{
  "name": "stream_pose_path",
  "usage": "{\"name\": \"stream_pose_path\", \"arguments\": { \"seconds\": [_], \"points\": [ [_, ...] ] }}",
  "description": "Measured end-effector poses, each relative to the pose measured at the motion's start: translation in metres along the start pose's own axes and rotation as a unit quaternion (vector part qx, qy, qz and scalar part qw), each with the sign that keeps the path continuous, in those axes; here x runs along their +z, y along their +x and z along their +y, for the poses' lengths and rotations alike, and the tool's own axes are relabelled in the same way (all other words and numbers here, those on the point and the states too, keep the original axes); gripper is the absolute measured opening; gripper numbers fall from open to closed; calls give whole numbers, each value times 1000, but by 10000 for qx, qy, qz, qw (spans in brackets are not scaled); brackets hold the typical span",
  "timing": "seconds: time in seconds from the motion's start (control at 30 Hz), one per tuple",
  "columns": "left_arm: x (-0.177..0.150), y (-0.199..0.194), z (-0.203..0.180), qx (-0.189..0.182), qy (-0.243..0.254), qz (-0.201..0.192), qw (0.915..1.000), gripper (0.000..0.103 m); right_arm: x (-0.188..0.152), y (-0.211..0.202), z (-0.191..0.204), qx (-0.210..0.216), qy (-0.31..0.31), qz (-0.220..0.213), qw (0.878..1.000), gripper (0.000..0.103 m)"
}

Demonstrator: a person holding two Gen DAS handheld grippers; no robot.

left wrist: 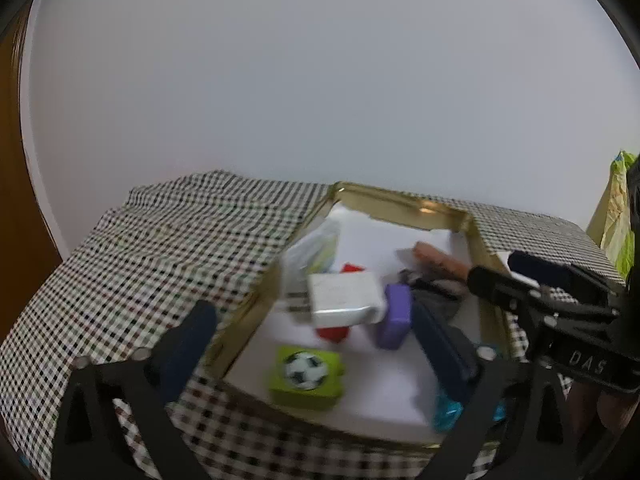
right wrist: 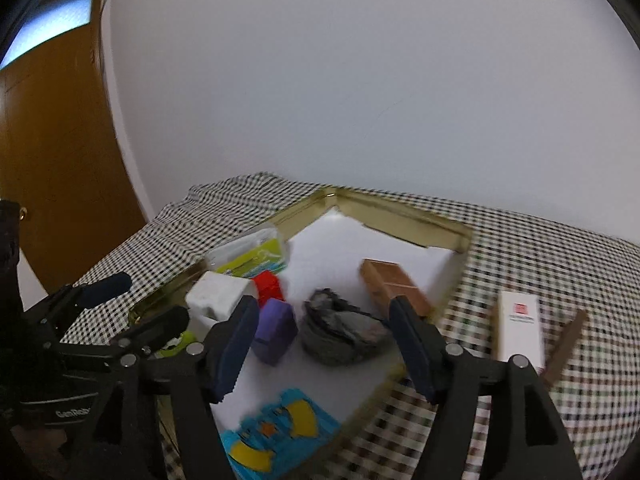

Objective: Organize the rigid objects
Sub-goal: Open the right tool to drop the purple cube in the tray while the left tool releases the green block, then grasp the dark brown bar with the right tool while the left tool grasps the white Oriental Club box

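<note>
A gold-rimmed tray [left wrist: 400, 200] [right wrist: 400, 216] with a white floor lies on the checked cloth. It holds a white box [left wrist: 344, 300] [right wrist: 216, 294], a purple block [left wrist: 396, 316] [right wrist: 276, 330], red blocks [left wrist: 332, 334] [right wrist: 270, 286], a green football cube [left wrist: 306, 376], a brown box [right wrist: 394, 286], a grey crumpled lump [right wrist: 340, 332] and a blue-yellow toy [right wrist: 276, 436]. My left gripper [left wrist: 316, 348] is open above the tray's near left part. My right gripper [right wrist: 324, 344] is open above the tray, around the purple block and grey lump in view.
A white carton with a red label [right wrist: 520, 328] and a brown stick [right wrist: 564, 344] lie on the checked cloth [left wrist: 160, 248] right of the tray. A clear packet [right wrist: 252, 254] leans at the tray's left rim. A brown door [right wrist: 52, 160] stands left.
</note>
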State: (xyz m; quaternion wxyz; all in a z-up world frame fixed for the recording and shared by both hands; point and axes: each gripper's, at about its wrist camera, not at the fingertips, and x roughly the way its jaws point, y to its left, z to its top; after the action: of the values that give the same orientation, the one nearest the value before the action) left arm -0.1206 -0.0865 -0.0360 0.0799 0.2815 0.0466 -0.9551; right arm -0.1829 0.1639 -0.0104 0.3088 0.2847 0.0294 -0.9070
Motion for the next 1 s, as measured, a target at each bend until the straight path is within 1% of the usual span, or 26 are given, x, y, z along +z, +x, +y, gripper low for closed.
{"name": "stream_pose_path", "arguments": {
  "seconds": [0.1, 0.2, 0.33, 0.4, 0.5, 0.57, 0.63, 0.73, 0.83, 0.9, 0.93, 1.0],
  "points": [
    [5, -3, -18, -52, 92, -48, 9999, 103, -4, -13, -15, -73, 129, -61, 9999, 70],
    [11, -4, -38, -232, 114, -6, 9997, 103, -10, -26, -33, -215, 242, -90, 9994, 71],
    [18, -3, -69, -459, 257, -111, 9986, 103, -19, -36, -69, -635, 485, -87, 9968, 71],
    [22, 6, -87, -409, 340, -20, 9986, 103, -23, -35, -95, -859, 811, -71, 9930, 71],
    [29, 18, -109, -667, 213, 108, 9975, 103, -25, -39, -131, -1310, 1293, 16, 9829, 71],
    [34, 22, -123, -734, 216, 145, 9970, 103, -25, -34, -150, -1582, 1487, 195, 9759, 71],
    [38, 26, -136, -749, 306, 146, 9966, 103, -26, -27, -162, -1769, 1585, 376, 9707, 71],
    [43, 34, -147, -540, 414, 144, 9976, 103, -28, -23, -179, -1874, 1790, 527, 9644, 71],
    [44, 42, -148, -545, 297, 208, 9979, 103, -27, -17, -186, -1701, 1917, 611, 9647, 71],
    [42, 43, -144, -547, 225, 249, 9979, 103, -25, -12, -184, -1623, 1891, 661, 9662, 71],
    [41, 45, -144, -553, 193, 272, 9979, 103, -24, -10, -182, -1613, 1857, 695, 9668, 71],
    [40, 47, -143, -576, 141, 325, 9977, 103, -23, 0, -178, -1723, 1725, 826, 9663, 71]
  ]
}}
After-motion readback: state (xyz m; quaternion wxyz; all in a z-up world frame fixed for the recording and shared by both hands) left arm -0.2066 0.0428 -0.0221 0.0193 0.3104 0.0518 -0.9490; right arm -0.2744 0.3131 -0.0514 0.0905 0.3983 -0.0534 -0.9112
